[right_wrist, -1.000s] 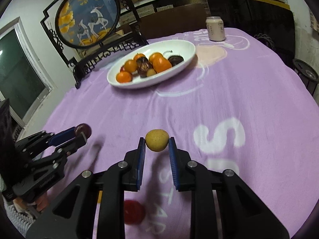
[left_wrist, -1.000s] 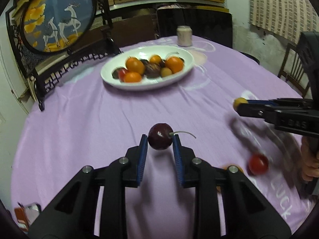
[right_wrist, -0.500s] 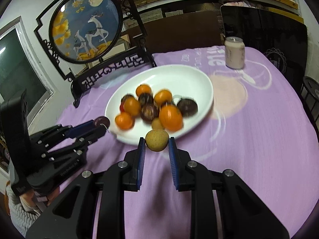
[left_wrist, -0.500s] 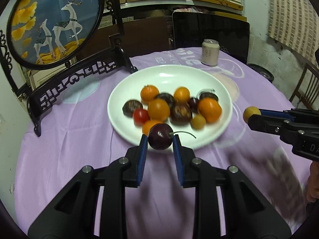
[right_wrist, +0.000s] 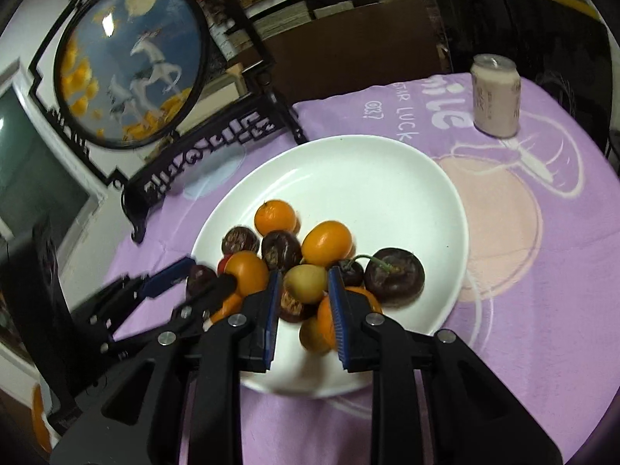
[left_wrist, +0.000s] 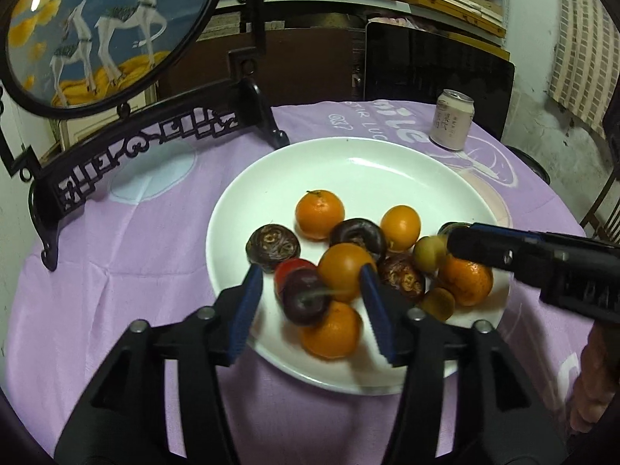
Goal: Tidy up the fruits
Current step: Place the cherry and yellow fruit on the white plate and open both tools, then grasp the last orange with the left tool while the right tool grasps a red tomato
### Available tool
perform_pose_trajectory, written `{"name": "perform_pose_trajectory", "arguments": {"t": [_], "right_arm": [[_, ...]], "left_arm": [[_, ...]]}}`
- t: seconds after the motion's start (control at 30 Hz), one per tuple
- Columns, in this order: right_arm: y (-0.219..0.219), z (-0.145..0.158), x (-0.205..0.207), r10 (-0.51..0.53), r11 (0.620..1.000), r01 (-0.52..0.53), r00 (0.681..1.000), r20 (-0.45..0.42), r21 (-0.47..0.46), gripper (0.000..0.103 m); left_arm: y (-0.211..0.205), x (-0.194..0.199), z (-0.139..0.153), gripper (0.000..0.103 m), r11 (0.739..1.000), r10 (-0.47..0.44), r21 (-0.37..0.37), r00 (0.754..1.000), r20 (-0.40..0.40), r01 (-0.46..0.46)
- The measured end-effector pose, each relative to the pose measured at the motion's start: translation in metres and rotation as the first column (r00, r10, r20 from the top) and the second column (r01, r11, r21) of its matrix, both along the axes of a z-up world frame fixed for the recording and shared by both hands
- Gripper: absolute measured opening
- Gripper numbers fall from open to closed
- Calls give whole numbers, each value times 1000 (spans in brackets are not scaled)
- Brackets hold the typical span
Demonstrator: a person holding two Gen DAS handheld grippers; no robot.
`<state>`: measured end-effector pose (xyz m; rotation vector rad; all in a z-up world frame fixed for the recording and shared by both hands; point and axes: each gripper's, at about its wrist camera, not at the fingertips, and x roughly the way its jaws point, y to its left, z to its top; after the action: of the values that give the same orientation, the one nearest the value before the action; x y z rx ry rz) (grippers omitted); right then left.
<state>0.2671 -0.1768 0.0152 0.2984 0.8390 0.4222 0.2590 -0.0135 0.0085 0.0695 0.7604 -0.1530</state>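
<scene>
Left hand-held gripper (left_wrist: 310, 302) is opening, dark cherry (left_wrist: 306, 302) loose between its jaws; right hand-held gripper (right_wrist: 304, 298), clamped on yellow fruit (right_wrist: 305, 283), should release low over the near plate (right_wrist: 348, 178).

The dark cherry (left_wrist: 306, 301) is motion-blurred; the orange (right_wrist: 329, 319) sits half-hidden behind tongs.

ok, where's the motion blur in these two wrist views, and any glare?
Left wrist: dark cherry between the opening left claw is smeared; plate sharp, small glare. Right wrist: deer screen and left claw blurred; yellow fruit crisp.
</scene>
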Motion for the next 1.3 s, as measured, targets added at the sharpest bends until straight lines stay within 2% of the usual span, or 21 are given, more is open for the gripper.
{"name": "perform_pose_trajectory", "arguments": {"t": [0.17, 0.47, 0.6, 0.77, 0.93, 1.0, 1.03, 1.07, 1.17, 1.3], "right_arm": [[-8, -3, 1, -4, 999, 6, 1000, -26, 44, 25], [-11, 12, -24, 2, 1000, -2, 1000, -2, 31, 25], [-6, 14, -44, 23, 1000, -23, 1000, 10, 18, 25], [-7, 7, -75, 27, 1000, -27, 1000, 9, 0, 26], [-14, 2, -118, 21, 999, -20, 999, 35, -30, 27], [-17, -1, -134, 17, 999, -15, 999, 45, -40, 36], [-17, -2, -141, 13, 999, -11, 999, 51, -46, 47], [-18, -3, -152, 5, 998, -2, 998, 64, -58, 52], [-17, -6, -180, 11, 995, -1, 995, 100, -98, 53], [-19, -14, -215, 30, 993, -18, 994, 104, -117, 53]], "left_arm": [[6, -3, -2, 60, 1000, 17, -7, 1000, -5, -17], [-1, -33, 4, 64, 998, 34, 58, 999, 30, -36], [-3, -58, 6, 69, 995, 40, 85, 997, 64, -46], [2, -87, 11, 70, 995, 65, 76, 994, 86, -72], [2, -123, 22, 76, 992, 75, 85, 986, 151, -88], [2, -137, 26, 77, 992, 73, 88, 982, 173, -89], [1, -144, 28, 77, 992, 70, 87, 981, 181, -87], [2, -150, 29, 78, 993, 69, 85, 980, 188, -86], [3, -168, 32, 79, 993, 70, 75, 976, 207, -87], [5, -190, 30, 82, 993, 73, 79, 972, 224, -93]]}}
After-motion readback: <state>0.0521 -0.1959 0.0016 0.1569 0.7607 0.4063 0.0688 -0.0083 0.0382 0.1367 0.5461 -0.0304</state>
